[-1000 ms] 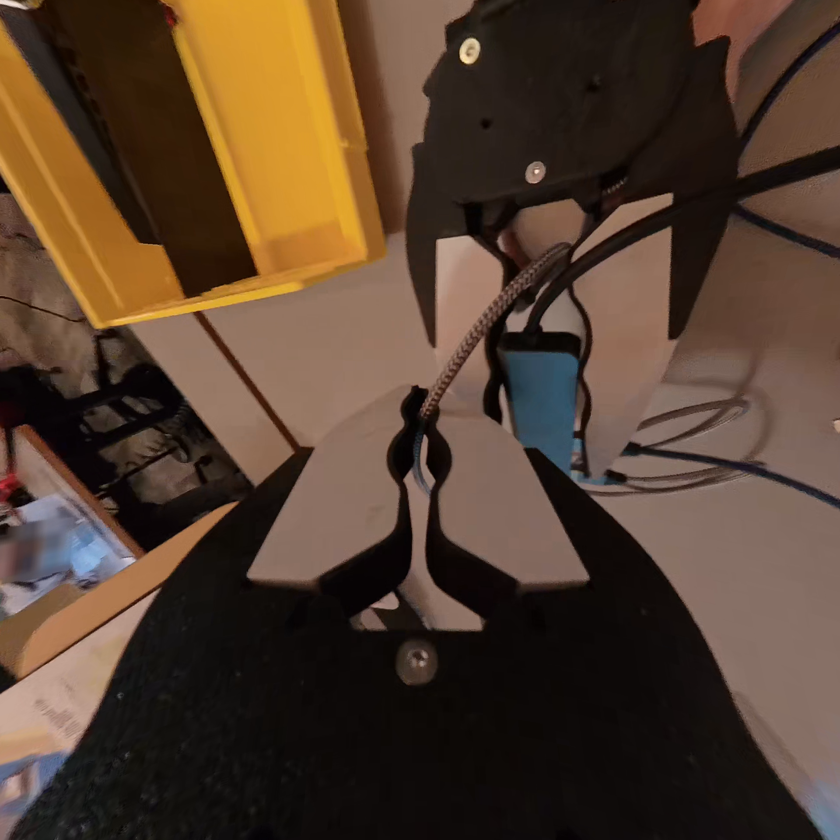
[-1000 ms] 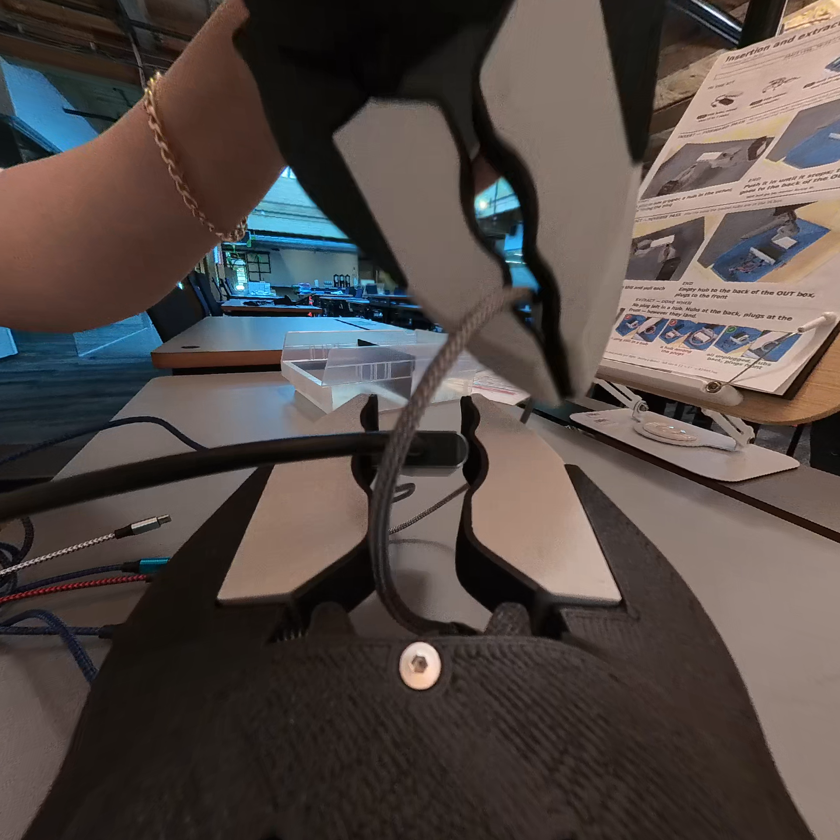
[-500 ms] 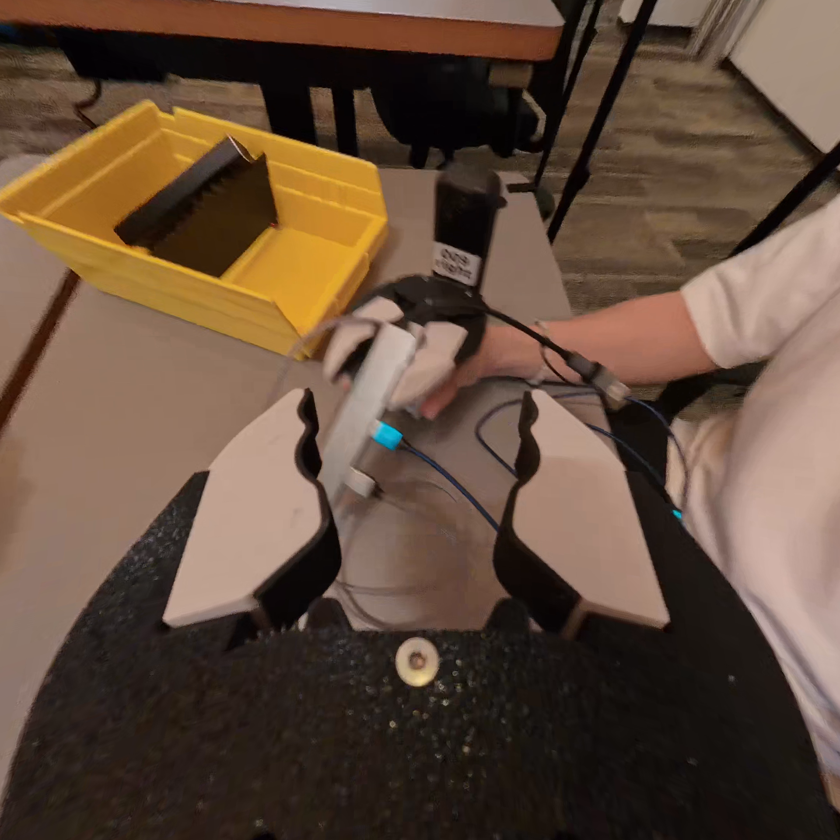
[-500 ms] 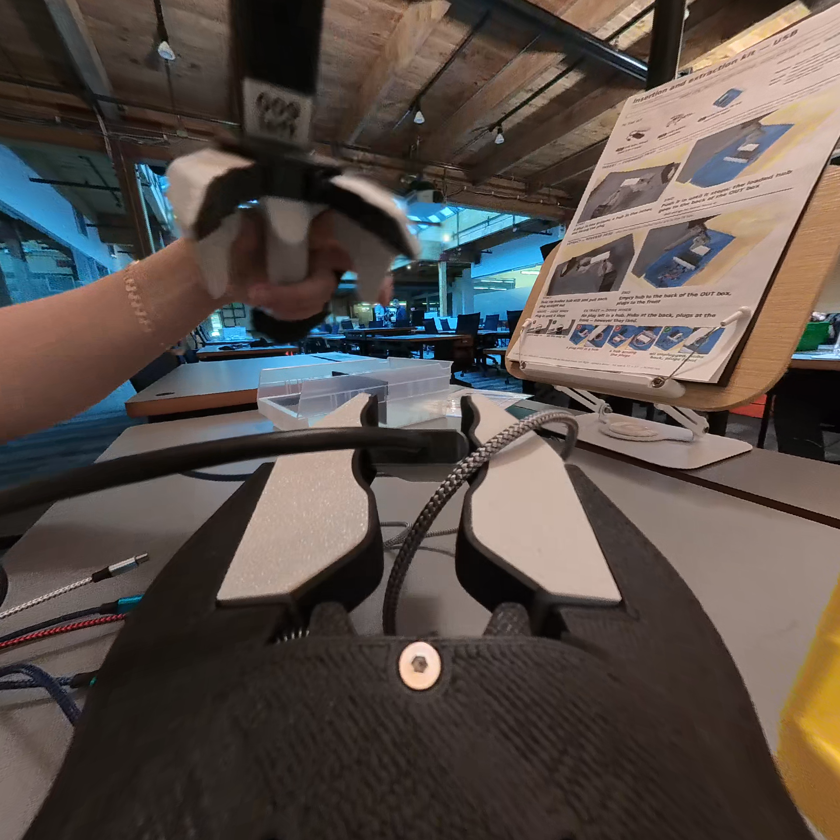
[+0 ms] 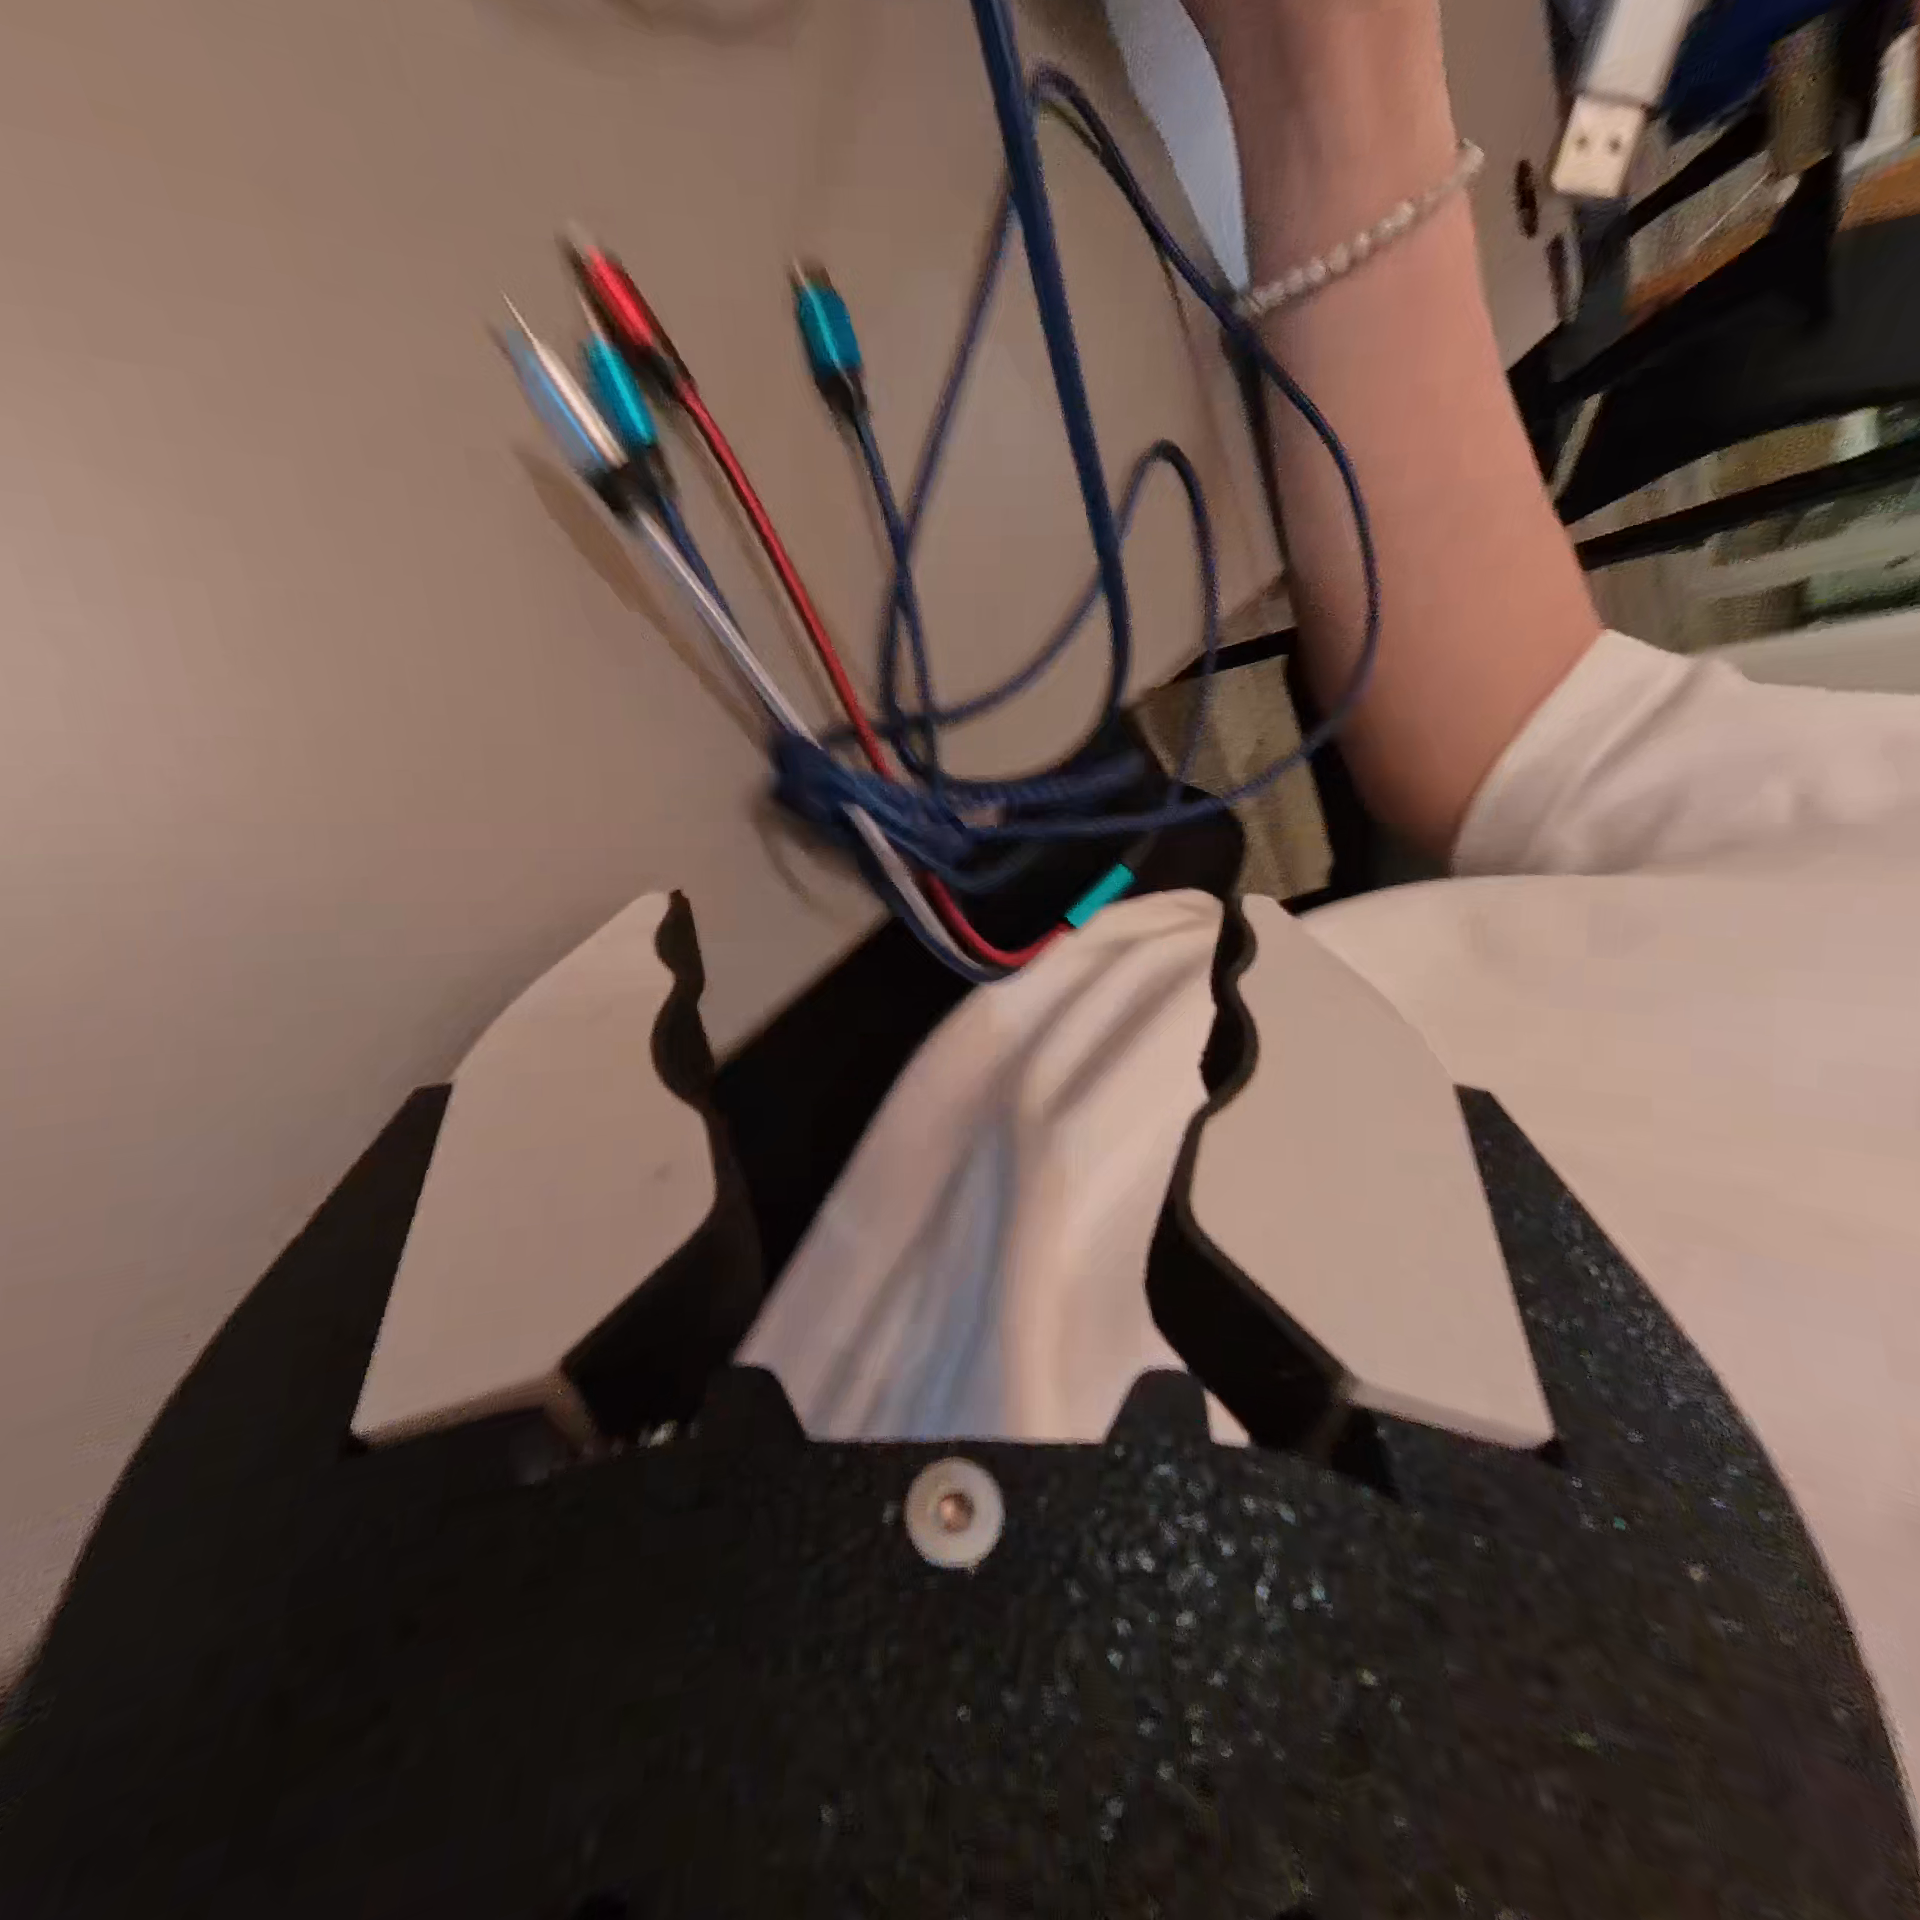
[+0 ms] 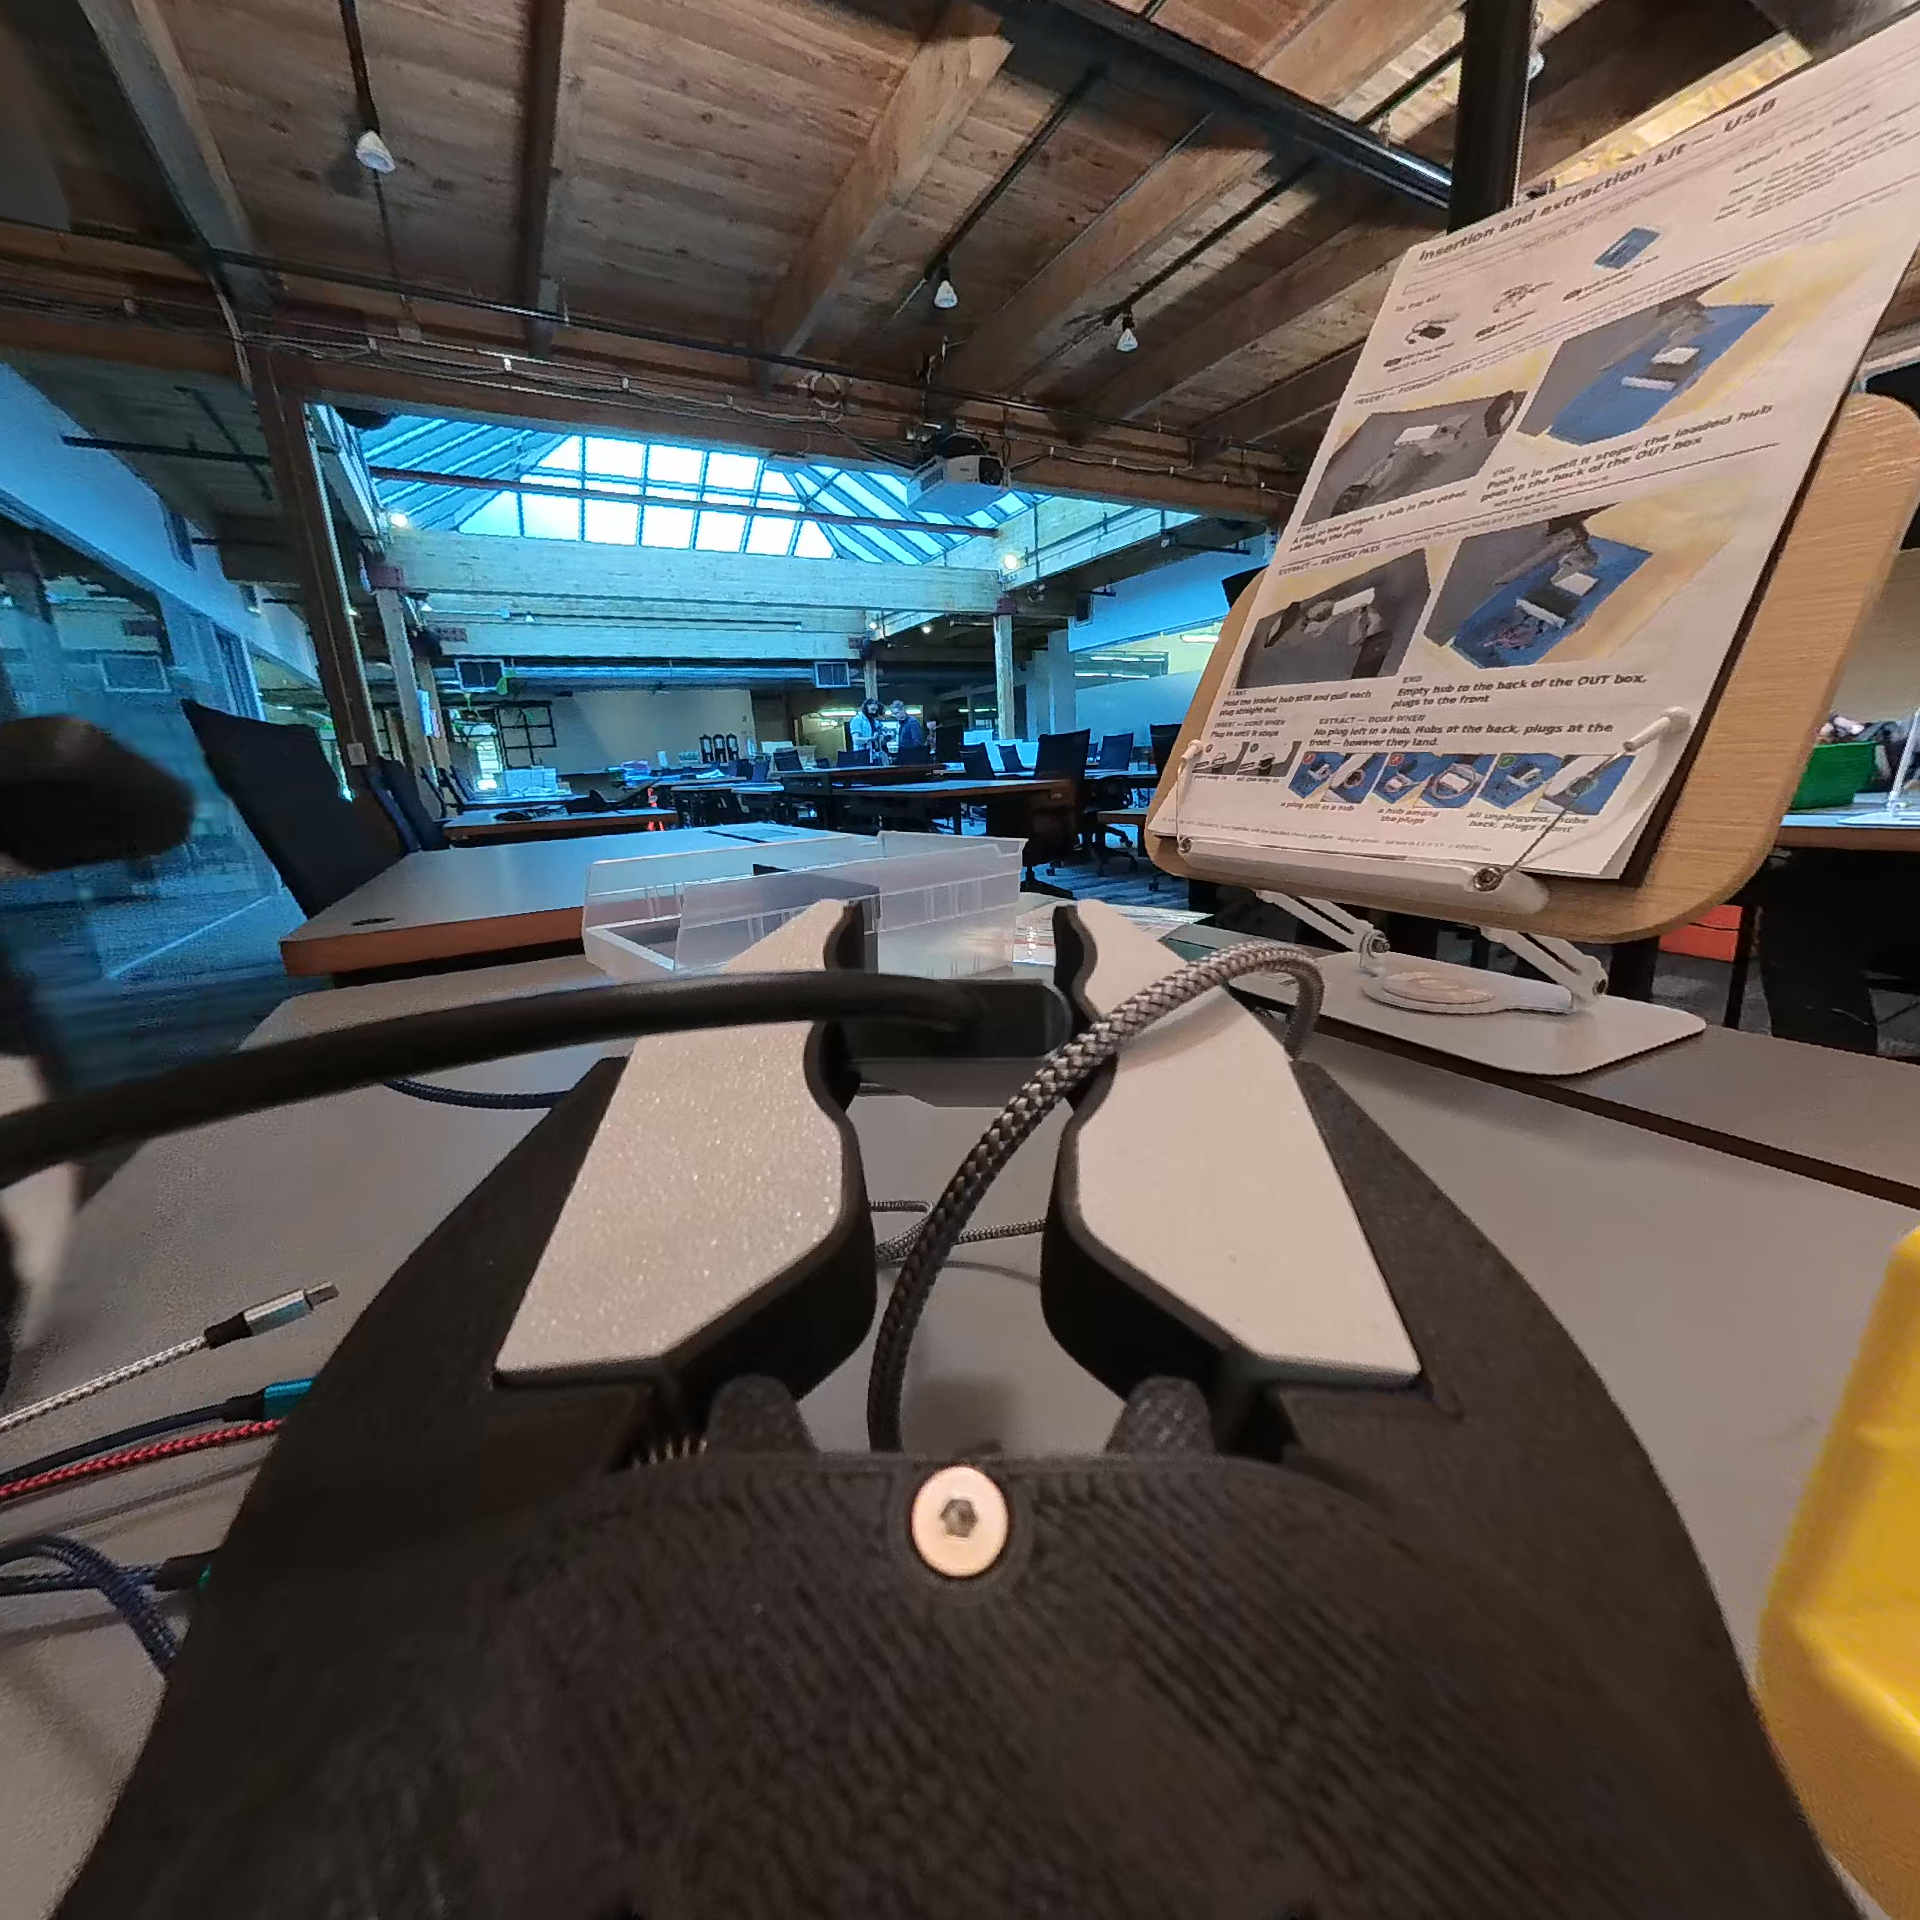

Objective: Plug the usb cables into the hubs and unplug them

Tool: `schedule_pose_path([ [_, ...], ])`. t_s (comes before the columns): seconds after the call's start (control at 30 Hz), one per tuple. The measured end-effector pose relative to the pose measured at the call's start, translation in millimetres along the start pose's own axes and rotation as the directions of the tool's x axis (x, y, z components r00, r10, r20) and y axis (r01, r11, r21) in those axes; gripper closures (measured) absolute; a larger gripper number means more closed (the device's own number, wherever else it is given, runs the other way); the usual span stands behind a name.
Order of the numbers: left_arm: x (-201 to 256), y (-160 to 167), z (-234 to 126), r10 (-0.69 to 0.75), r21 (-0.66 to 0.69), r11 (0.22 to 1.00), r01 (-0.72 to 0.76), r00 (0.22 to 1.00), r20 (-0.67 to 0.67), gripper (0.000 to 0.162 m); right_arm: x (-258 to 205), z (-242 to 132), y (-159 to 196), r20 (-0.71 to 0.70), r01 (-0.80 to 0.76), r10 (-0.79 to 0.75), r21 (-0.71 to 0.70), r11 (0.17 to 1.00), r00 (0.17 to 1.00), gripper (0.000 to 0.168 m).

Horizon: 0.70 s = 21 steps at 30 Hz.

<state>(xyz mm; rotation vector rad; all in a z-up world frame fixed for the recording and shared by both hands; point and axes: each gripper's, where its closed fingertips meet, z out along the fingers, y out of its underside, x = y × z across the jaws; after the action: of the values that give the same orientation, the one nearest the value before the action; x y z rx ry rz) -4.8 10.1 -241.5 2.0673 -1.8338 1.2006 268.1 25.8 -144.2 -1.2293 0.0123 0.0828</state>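
The left gripper [image 5: 951, 914], jaws wide apart and holding nothing, swings over the near edge of the desk [image 5: 260, 520] toward a fan of loose usb cables [image 5: 790, 623]. A second ago these jaws were pinched shut on the braided grey cable right at the hub. They have since let go and turned away, and the view is smeared by the motion. From left to right the waiting plugs are a silver plug [image 5: 556, 400], a teal plug [image 5: 618, 395] with a red plug [image 5: 623, 301] just behind it, and a second teal plug [image 5: 826, 338] set a little apart. Their cords gather into a blue tangle at the desk edge. To the right are the person's forearm [image 5: 1382, 468] and white shirt [image 5: 1558, 1039].

In the right wrist view, the right gripper [image 6: 956, 925] has not moved. Its jaws are clamped on the dark hub [image 6: 935, 1060], which is held level above the desk. The hub's black lead [image 6: 468, 1039] trails off to the left. The braided grey cable [image 6: 997, 1132] rises between the jaws and arcs over the right one; where its plug meets the hub cannot be seen. A clear bin [image 6: 810, 894] and an instruction sheet on a stand [image 6: 1558, 571] sit behind, and a yellow bin [image 6: 1860, 1558] edges in at far right.

The release suggests the braided plug is now seated and the next cable is about to be picked up.
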Motion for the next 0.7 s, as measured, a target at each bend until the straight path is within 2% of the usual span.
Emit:
schedule_pose_path([
  [0.13, 17, 43, 12, -0.112, 0.000, 0.994, 0.112, 0.994, 0.010, 0.073, 0, 0, 0, -0.002, 0.003, -0.003, 0.002, 1.000, 1.000, 0.133],
  [0.2, 19, 52, 19, -0.171, -0.005, 0.985, 0.171, 0.985, -0.008, 0.073, 0, 0, 0, -0.003, 0.002, -0.002, 0.003, 1.000, 1.000, 0.133],
  [0.27, 31, 49, 27, -0.259, 0.006, 0.965, 0.262, 0.957, -0.132, 0.071, -1, 0, 0, -0.002, 0.009, -0.009, -0.001, 1.000, 1.000, 0.133],
  [0.33, 44, 40, 34, -0.308, 0.007, 0.946, 0.323, 0.909, -0.280, 0.062, -3, 1, 1, 0.002, 0.022, -0.022, -0.011, 1.000, 1.000, 0.133],
  [0.43, 51, 29, 48, -0.387, -0.021, 0.909, 0.416, 0.826, -0.409, 0.069, -5, 2, 3, 0.004, 0.040, -0.040, -0.023, 0.999, 0.999, 0.133],
  [0.57, 38, 19, 63, -0.460, -0.003, 0.862, 0.507, 0.780, -0.424, 0.095, -6, 3, 4, 0.004, 0.056, -0.056, -0.029, 0.998, 0.998, 0.133],
  [0.63, 31, 20, 69, -0.481, 0.000, 0.852, 0.524, 0.783, -0.394, 0.118, -7, 3, 4, 0.006, 0.058, -0.058, -0.030, 0.998, 0.998, 0.133],
  [0.67, 34, 19, 71, -0.478, -0.002, 0.851, 0.525, 0.773, -0.417, 0.142, -7, 3, 4, 0.006, 0.059, -0.059, -0.031, 0.998, 0.998, 0.133],
  [0.7, 39, 18, 70, -0.463, -0.001, 0.855, 0.519, 0.762, -0.452, 0.159, -7, 3, 4, 0.007, 0.061, -0.061, -0.032, 0.998, 0.998, 0.133],
])
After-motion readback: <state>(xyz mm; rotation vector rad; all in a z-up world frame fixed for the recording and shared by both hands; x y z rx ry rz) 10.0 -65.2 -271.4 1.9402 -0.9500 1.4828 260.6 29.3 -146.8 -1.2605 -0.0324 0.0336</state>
